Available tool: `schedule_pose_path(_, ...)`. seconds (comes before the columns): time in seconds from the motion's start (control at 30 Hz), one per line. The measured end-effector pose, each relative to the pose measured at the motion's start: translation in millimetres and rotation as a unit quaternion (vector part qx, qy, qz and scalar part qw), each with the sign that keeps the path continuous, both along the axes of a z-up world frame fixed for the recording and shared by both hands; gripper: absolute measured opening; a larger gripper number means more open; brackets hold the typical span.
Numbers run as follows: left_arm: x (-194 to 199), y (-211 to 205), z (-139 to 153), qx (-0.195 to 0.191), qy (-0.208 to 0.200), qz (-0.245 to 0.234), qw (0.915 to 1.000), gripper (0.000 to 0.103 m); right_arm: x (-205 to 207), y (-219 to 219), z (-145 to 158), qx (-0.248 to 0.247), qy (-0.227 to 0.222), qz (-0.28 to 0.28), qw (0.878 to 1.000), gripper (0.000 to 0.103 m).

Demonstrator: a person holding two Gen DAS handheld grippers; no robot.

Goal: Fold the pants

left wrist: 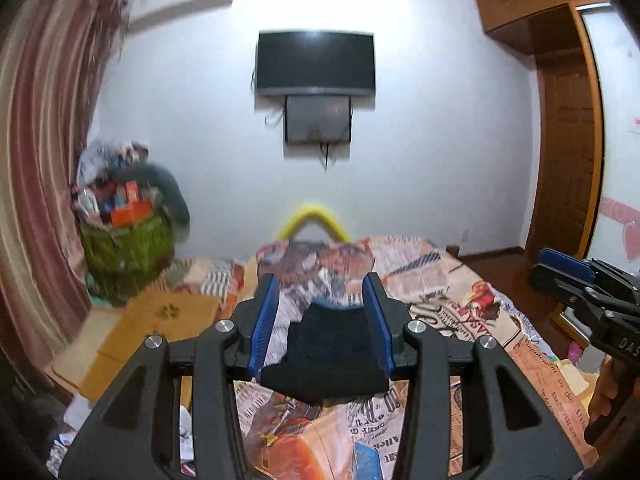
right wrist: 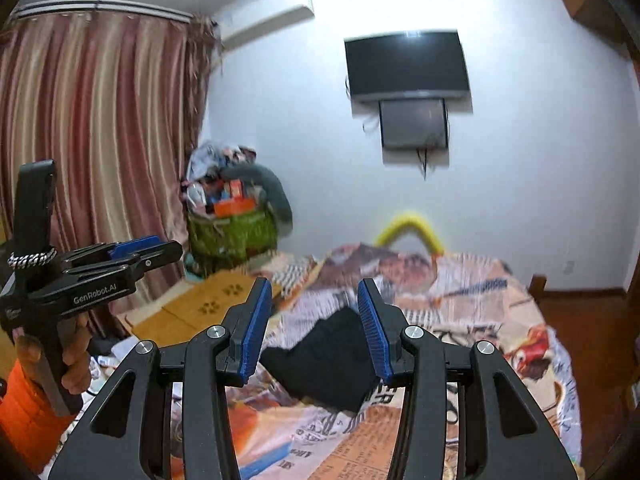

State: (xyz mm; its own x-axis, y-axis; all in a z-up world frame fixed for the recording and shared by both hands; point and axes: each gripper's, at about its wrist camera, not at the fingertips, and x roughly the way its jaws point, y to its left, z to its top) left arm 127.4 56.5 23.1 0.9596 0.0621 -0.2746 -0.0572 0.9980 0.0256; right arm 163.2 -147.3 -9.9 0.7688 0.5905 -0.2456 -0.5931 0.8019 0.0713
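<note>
A bed (left wrist: 460,280) covered with a newspaper-print sheet in orange, white and blue filled the lower middle of both views, running away toward a white wall that bore a dark flat television (left wrist: 316,62). Striped pink and cream curtains (right wrist: 92,128) hung at the left of the frame, with a green basket heaped with clutter (right wrist: 232,232) beside them and flattened tan cardboard (left wrist: 160,320) on the floor below.

The dark, nearly black folded pants (left wrist: 328,356) lay on the bed, in the lower centre of the left wrist view and just right of centre in the right wrist view (right wrist: 328,364). They formed a compact, thick, roughly rectangular bundle with soft edges; blur hid any seams or waistband. Their longer side appeared to run across the bed, left to right in the left wrist frame and slanting down to the right in the right wrist frame, though which end was the waist could not be told.

The left gripper (left wrist: 325,320) hung above the bed, its blue-padded jaws spread with nothing pinched. The right gripper (right wrist: 311,330) was likewise parted and empty, well clear of the pants. A hand (right wrist: 74,360) with an orange sleeve held the left gripper's handle.
</note>
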Motion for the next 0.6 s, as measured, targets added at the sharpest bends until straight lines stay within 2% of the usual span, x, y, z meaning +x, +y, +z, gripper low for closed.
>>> schedule_pose_path(0.07, -18, -9, 3, 0.007, -0.019, -0.002, 0.9998, 0.058, -13, -1, 3, 0.004, -0.011, 0.000, 1.000, 0.041)
schedule_pose_path(0.13, -35, -13, 5, 0.004, -0.038, -0.005, 0.9992, 0.081, -24, -2, 3, 0.009, -0.021, 0.000, 1.000, 0.041)
schedule_pose_path(0.17, -42, -14, 5, -0.002, -0.045, -0.009, 0.9990, 0.085, -29, -1, 3, 0.009, -0.024, 0.001, 1.000, 0.044)
schedule_pose_path(0.23, -53, -15, 6, -0.011, -0.053, -0.011, 0.9985, 0.091, -36, -2, 2, 0.010, -0.032, -0.004, 0.999, 0.057)
schedule_pose_path(0.3, -62, -16, 7, -0.013, -0.059, -0.008, 0.9981, 0.098, -41, -3, 1, 0.017, -0.039, -0.012, 0.999, 0.076)
schedule_pose_path(0.33, -65, -16, 6, -0.013, -0.062, -0.006, 0.9980, 0.103, -43, -3, 1, 0.023, -0.038, -0.014, 0.999, 0.081)
schedule_pose_path(0.47, -69, -16, 4, -0.008, -0.060, -0.006, 0.9982, 0.103, -49, -6, 3, 0.035, -0.036, -0.028, 0.998, 0.102)
schedule_pose_path(0.6, -71, -18, 0, -0.005, -0.055, -0.001, 0.9985, 0.103, -53, -4, 6, 0.023, -0.051, -0.047, 0.997, 0.103)
